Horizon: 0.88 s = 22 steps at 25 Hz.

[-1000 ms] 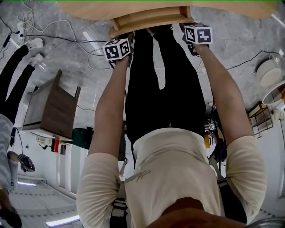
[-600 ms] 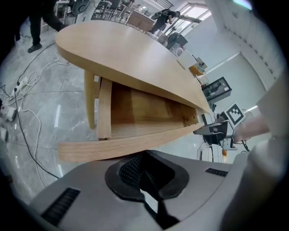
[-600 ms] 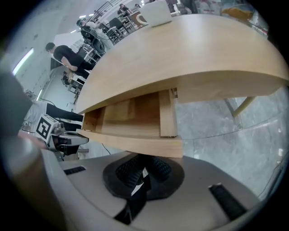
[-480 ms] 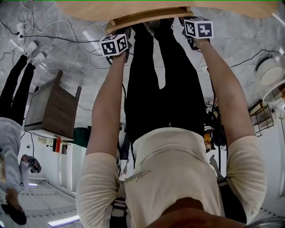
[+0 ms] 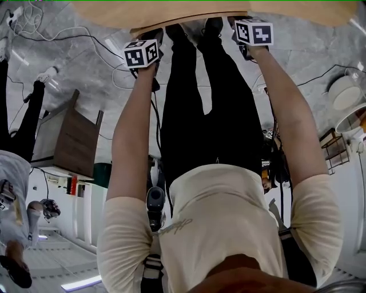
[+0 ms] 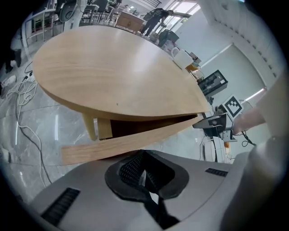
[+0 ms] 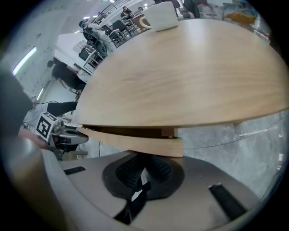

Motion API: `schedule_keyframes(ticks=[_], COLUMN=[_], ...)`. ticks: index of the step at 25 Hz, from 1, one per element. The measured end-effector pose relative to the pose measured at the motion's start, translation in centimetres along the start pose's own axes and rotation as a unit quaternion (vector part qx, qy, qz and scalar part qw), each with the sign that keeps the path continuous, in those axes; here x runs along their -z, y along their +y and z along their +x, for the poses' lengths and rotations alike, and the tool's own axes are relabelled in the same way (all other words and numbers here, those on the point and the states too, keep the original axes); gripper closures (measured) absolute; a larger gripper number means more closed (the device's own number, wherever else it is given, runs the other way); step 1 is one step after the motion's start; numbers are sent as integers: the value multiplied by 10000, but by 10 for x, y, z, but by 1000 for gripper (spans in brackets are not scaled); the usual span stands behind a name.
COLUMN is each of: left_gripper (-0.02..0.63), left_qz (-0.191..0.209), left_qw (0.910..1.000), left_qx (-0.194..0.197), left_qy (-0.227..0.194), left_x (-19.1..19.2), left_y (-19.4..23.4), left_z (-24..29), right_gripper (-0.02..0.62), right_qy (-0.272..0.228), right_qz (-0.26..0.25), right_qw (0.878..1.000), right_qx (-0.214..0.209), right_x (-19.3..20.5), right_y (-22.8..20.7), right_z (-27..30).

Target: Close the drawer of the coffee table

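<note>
The round light-wood coffee table [image 5: 189, 10] fills the top of the head view, its top broad in the left gripper view [image 6: 113, 76] and the right gripper view [image 7: 189, 76]. Its drawer front [image 6: 135, 140] [image 7: 140, 143] stands slightly out under the tabletop, more so on the left side, with a dark gap behind it. My left gripper [image 5: 150, 35] [image 6: 142, 164] is shut and empty, pads against the drawer front. My right gripper [image 5: 243, 23] [image 7: 143, 170] is shut too, tips at the drawer front's other end. Each gripper shows in the other's view: the right gripper [image 6: 212, 122], the left gripper [image 7: 67, 135].
A dark wooden cabinet [image 5: 68, 140] stands on the marble floor to my left. Cables [image 5: 86, 43] trail across the floor near the table's left side. Another person [image 5: 17, 160] stands at the far left. A white box [image 7: 160, 16] sits on the tabletop's far edge.
The drawer has slid further in under the tabletop. My left gripper has moved forward toward the table with it; the right gripper has barely shifted.
</note>
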<state>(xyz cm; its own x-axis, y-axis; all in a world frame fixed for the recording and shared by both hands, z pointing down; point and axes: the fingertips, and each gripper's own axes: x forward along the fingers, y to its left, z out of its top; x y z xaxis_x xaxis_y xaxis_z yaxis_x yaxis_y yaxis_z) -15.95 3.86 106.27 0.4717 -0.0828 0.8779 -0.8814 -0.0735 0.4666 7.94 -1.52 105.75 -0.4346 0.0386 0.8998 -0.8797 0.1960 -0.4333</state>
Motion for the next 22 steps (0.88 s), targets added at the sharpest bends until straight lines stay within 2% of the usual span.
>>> schedule_keyframes(ticks=[6,9,14,18,22], left_gripper=[601,601,601,601,601], left_qz=[338,376,309,23,-140], left_qw=[9994,9993,9995,9998,9999], left_qx=[-24,-24,-45,-51,-43], left_qy=[110,75,-59,-191,-90], left_x=[-8,-15,-30,-34,-32], left_y=[0,2,4,11,7], left_z=[-2,-2,1,0,-1], right_gripper=[600,600,600,600,600], right_qy=[-93,-164,-262,-261,-238], right_qz=[-122,-170,-215,-206,-139], right_qw=[9999,9997,9994,9994,9996], right_qx=[-12,-11,-71,-75,-46], right_x=[-11,-18,-31,-32,-30], right_y=[0,0,-3,1,4], right_z=[-3,-3,-2,1,-3])
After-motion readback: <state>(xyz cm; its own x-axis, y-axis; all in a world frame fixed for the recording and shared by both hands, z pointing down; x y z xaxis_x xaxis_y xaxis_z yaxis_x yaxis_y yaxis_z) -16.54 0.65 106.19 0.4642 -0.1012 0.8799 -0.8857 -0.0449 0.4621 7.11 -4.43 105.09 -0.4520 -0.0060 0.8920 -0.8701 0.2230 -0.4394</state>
